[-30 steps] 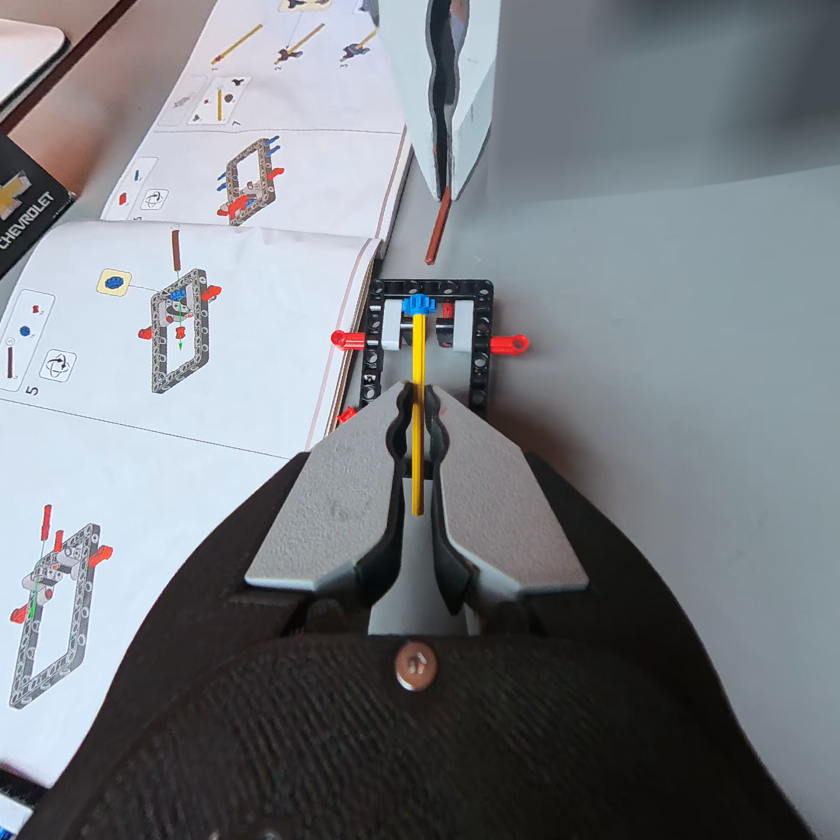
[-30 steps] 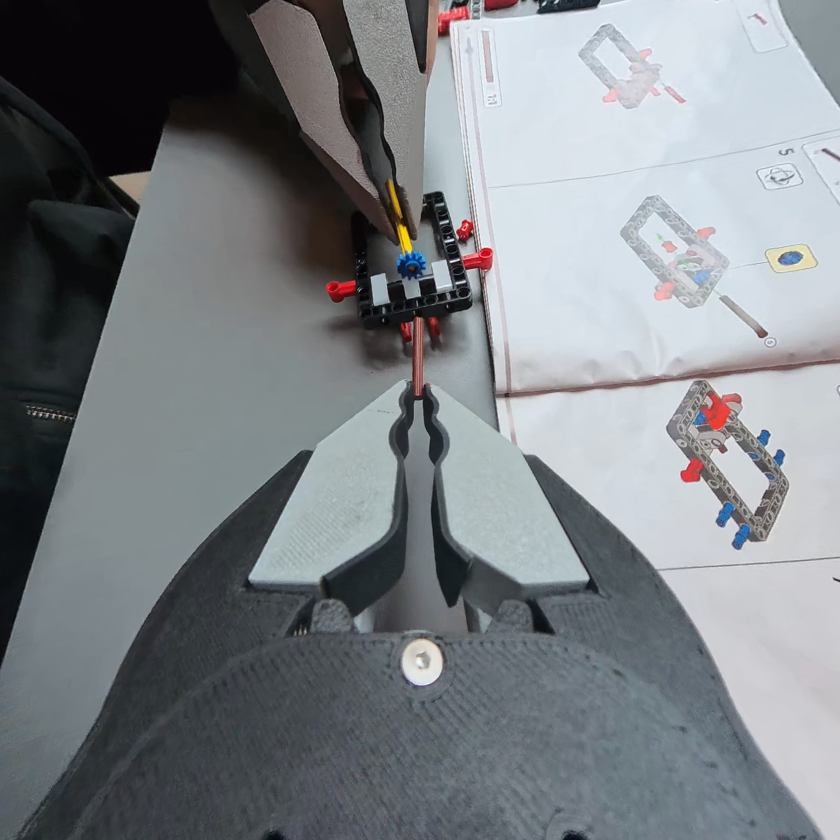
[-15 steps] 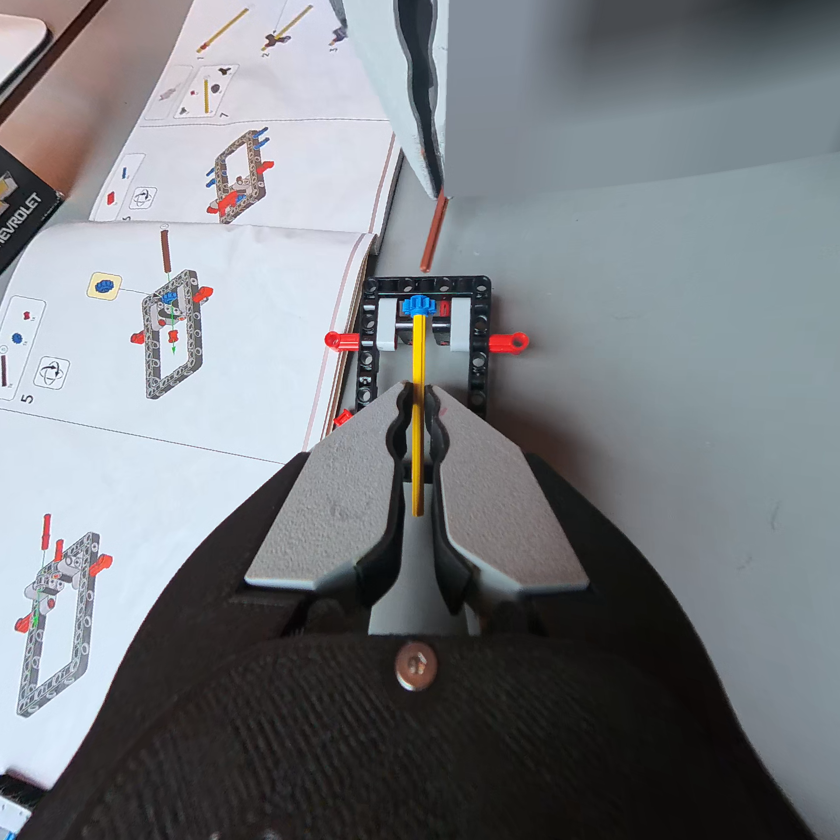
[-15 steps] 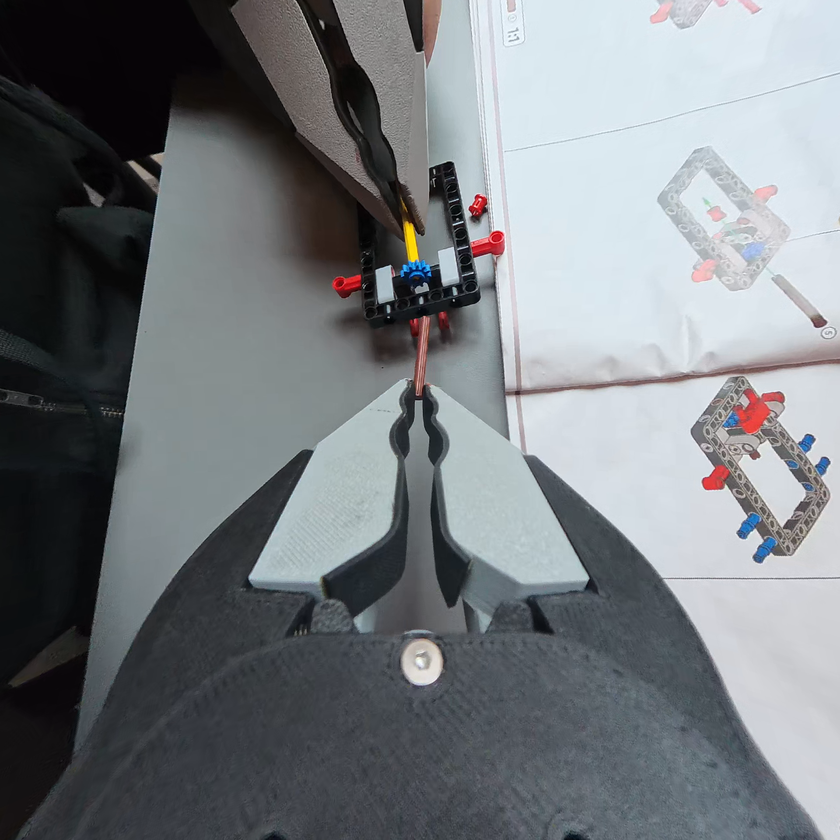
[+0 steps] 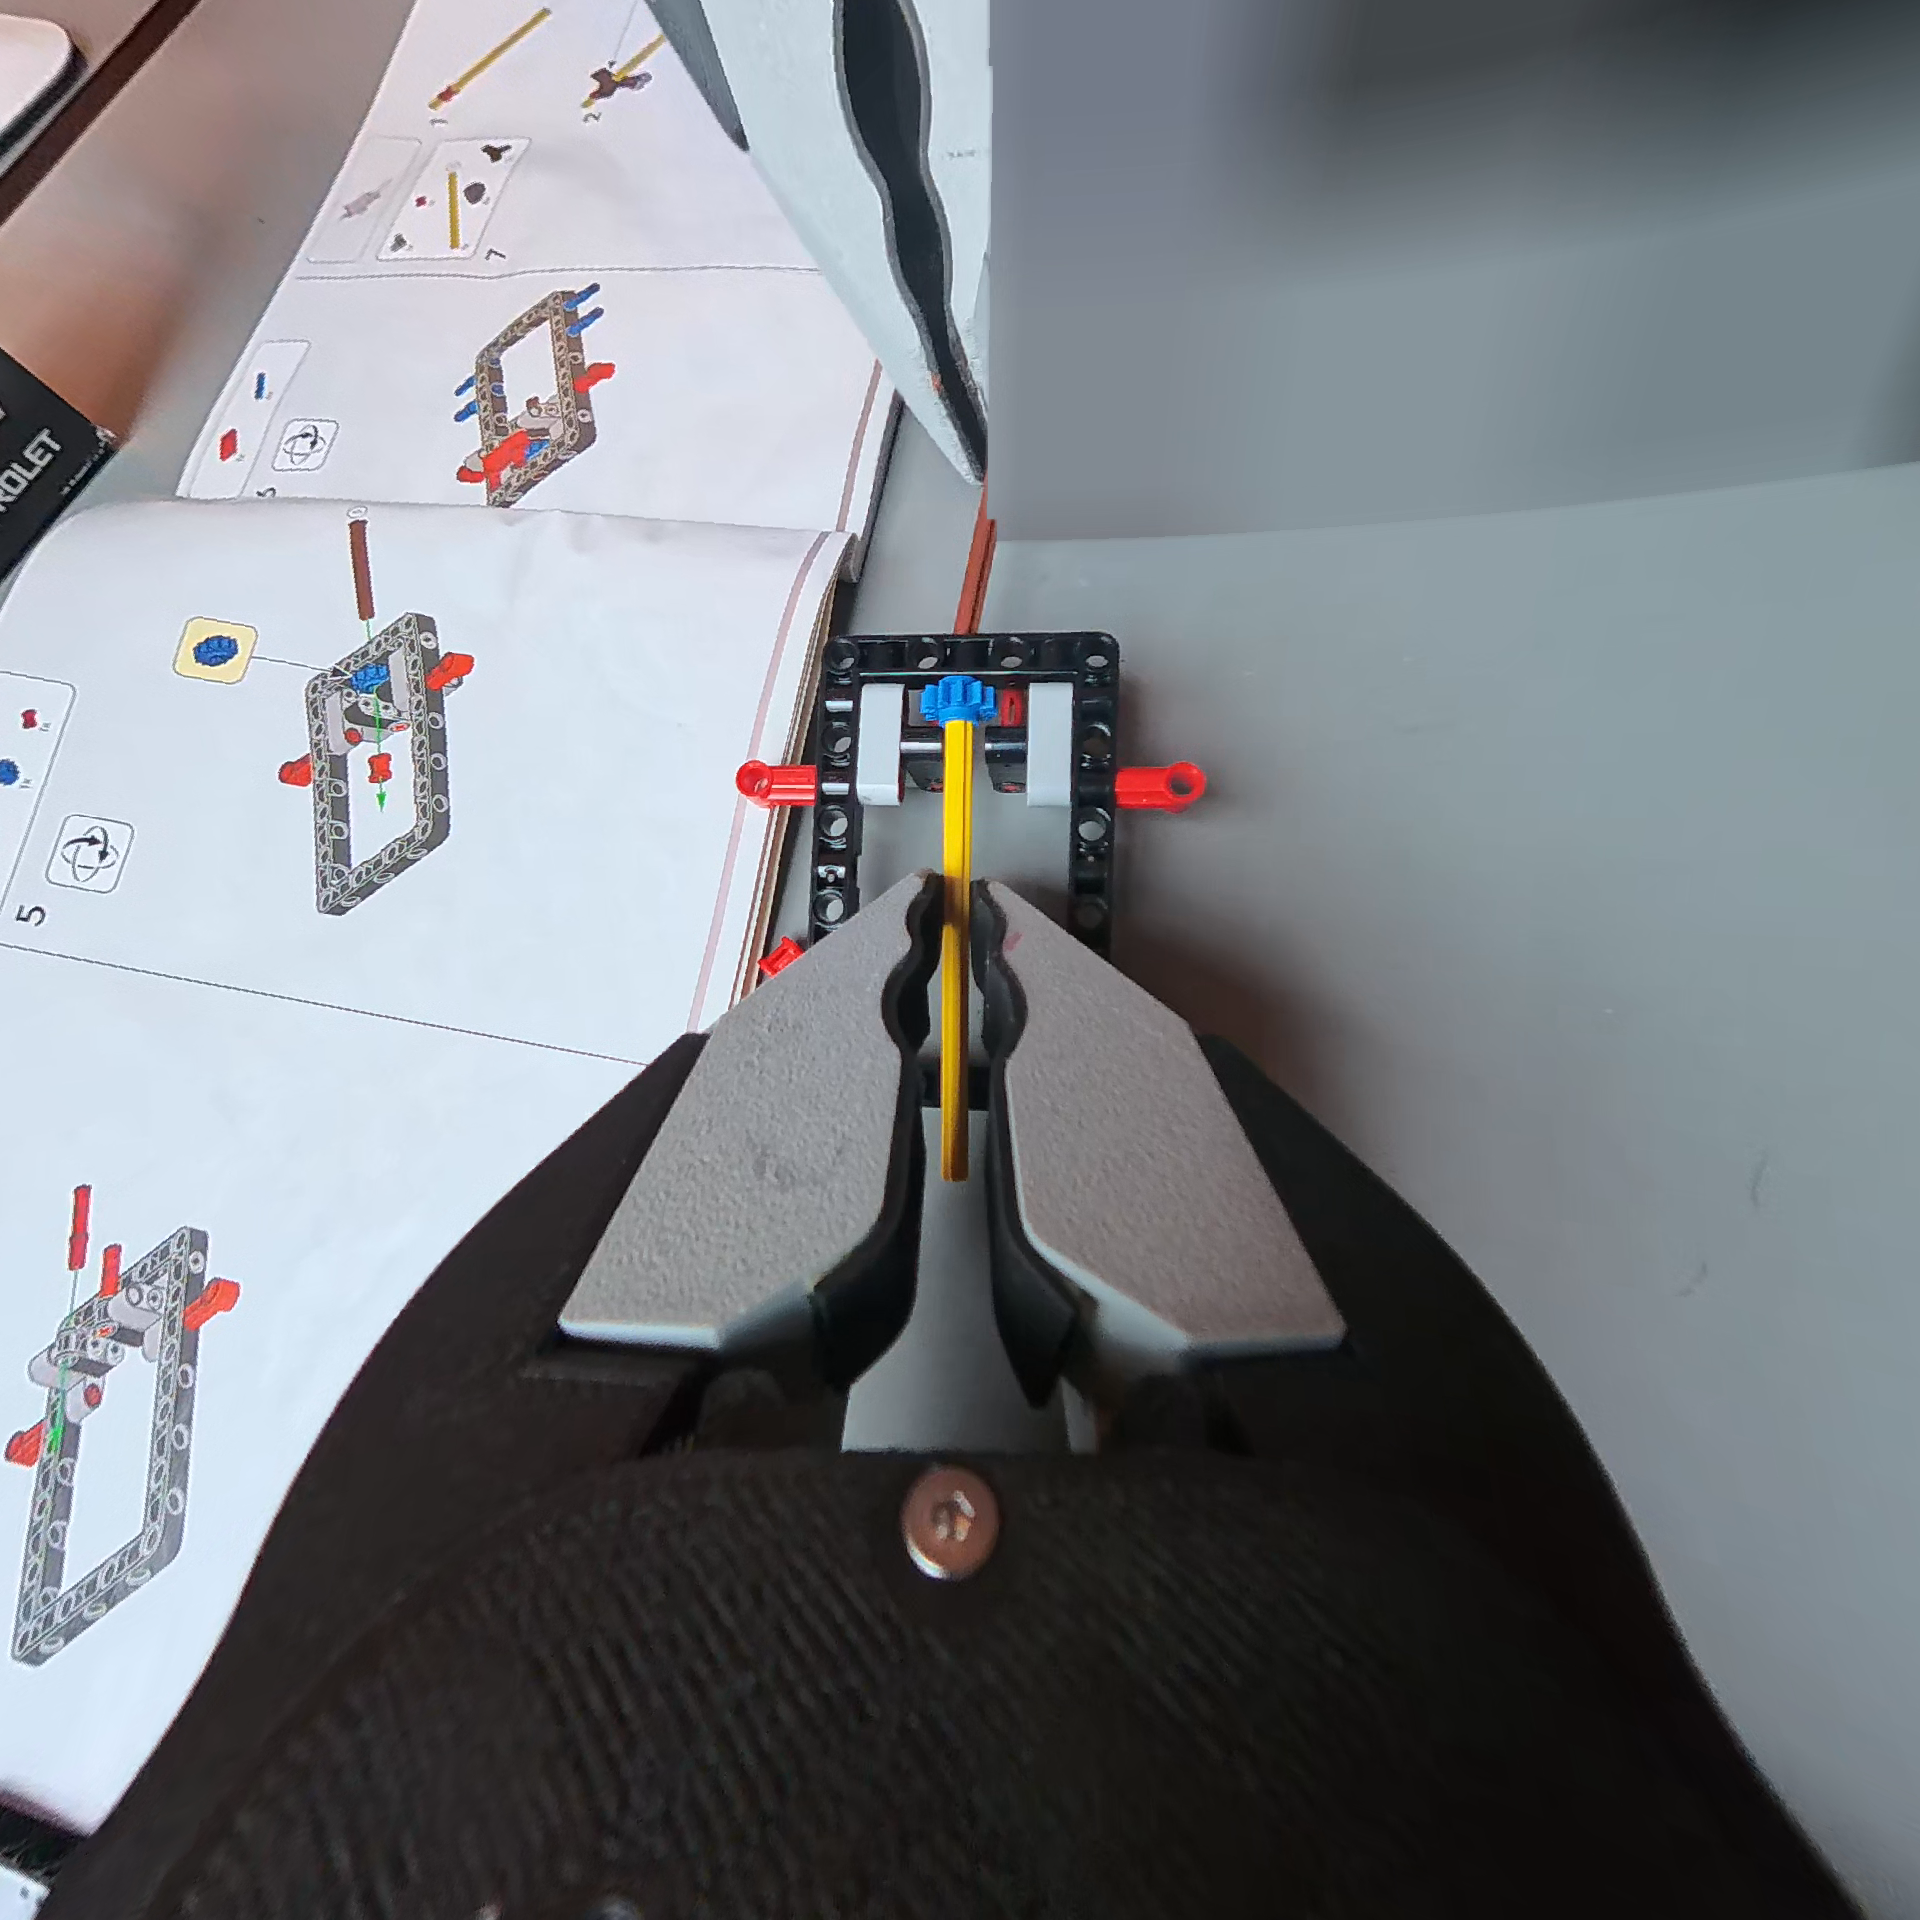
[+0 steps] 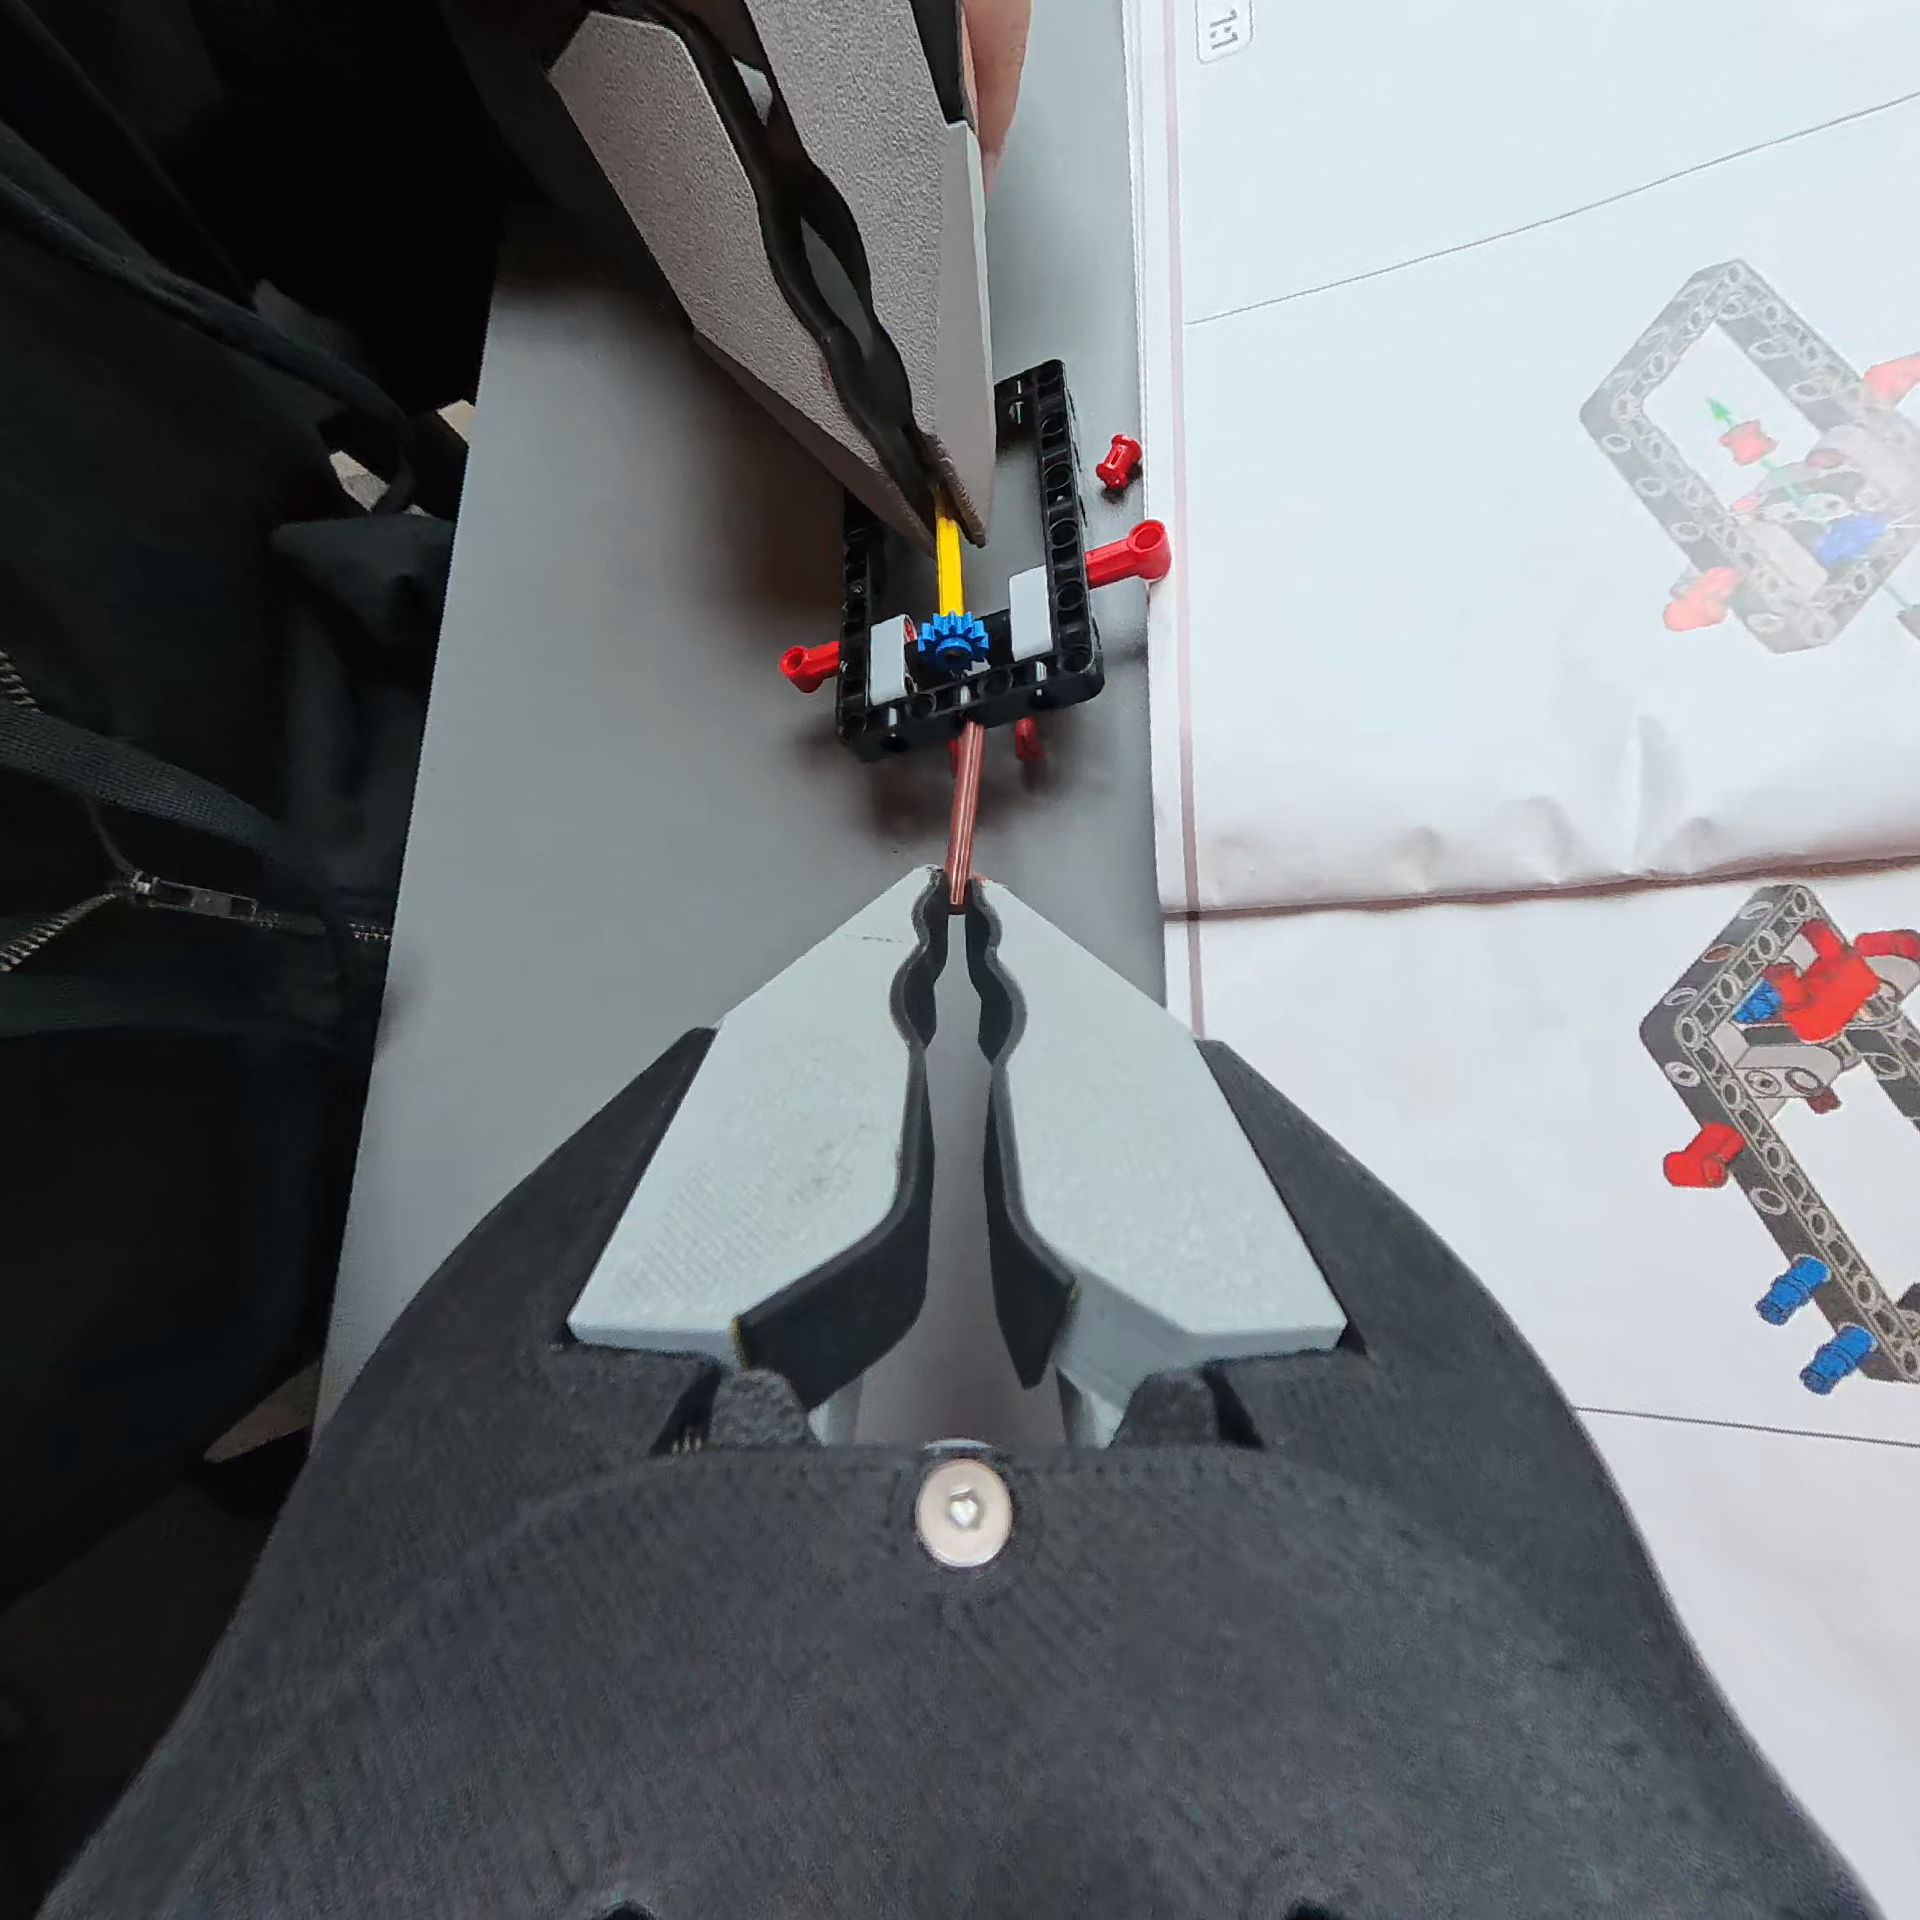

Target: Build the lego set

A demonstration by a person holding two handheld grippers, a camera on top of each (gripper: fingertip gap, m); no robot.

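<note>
As right claw [image 6: 958, 891] pinches brown axle [image 6: 966, 805], now pushed into frame [image 6: 1060, 540]; left claw [image 5: 956, 894] clamps yellow axle [image 5: 956, 935]

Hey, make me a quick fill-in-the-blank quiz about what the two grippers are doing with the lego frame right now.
1. The left gripper is shut on a thin ____ axle.
2. That axle's far end meets a small ____ gear inside the black frame.
3. The right gripper pinches a ____ axle that enters the frame's short side.
4. An open ____ booklet lies beside the frame.

Missing words: yellow; blue; brown; instruction
</note>
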